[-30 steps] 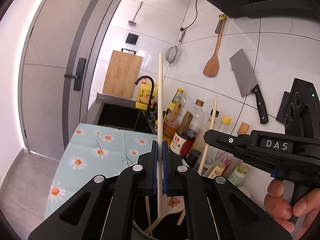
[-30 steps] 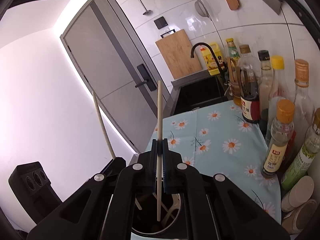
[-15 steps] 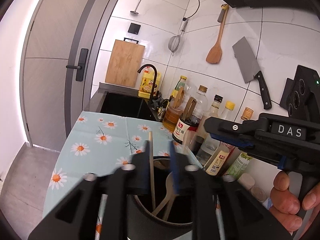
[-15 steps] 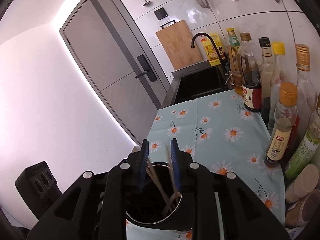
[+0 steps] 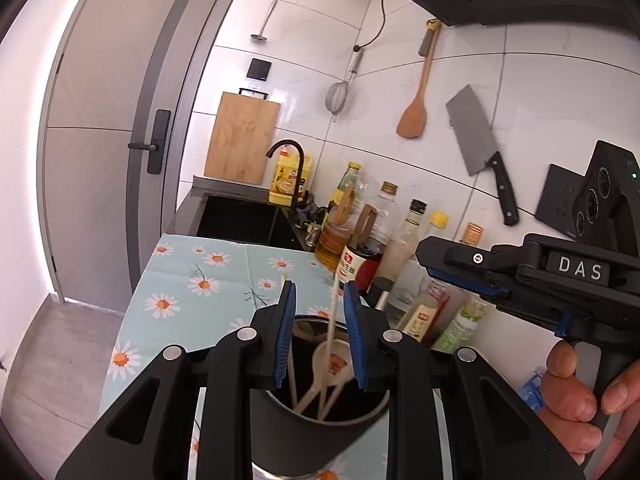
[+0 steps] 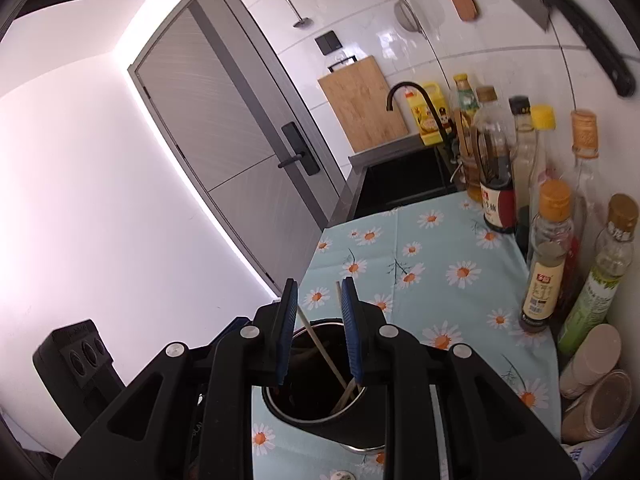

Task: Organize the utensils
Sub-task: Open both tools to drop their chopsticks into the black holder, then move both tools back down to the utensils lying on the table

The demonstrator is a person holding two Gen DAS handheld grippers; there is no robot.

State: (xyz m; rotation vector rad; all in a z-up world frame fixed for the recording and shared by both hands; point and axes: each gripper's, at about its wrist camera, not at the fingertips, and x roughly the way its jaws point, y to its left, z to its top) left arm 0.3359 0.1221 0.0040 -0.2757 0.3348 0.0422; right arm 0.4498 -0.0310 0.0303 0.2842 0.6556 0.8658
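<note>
**Chopsticks seated in holder; both grippers released**

The two pale wooden chopsticks (image 5: 330, 330) (image 6: 320, 345) stand inside the dark cylindrical utensil holder (image 5: 316, 436) (image 6: 316, 412), lower ends down in the cup, upper ends projecting above the rim. Their long axes are near vertical but tilted, each stick leaning against the rim. In the left wrist view one stick leans up and to the right, while a second tip (image 5: 285, 277) shows just beside the left pad. A cream-coloured spoon (image 5: 326, 360) lies in the same cup.

The left gripper (image 5: 319, 320) is directly above the holder, blue-padded fingers spread apart; the stick passes through the gap, and contact with either pad cannot be confirmed. The right gripper (image 6: 318, 322) is likewise spread apart over the cup, a stick crossing diagonally between its pads.

The holder stands on the light-blue daisy-print tablecloth (image 6: 440, 256). Glass condiment bottles (image 6: 548, 256) line the tiled wall to the right.
</note>
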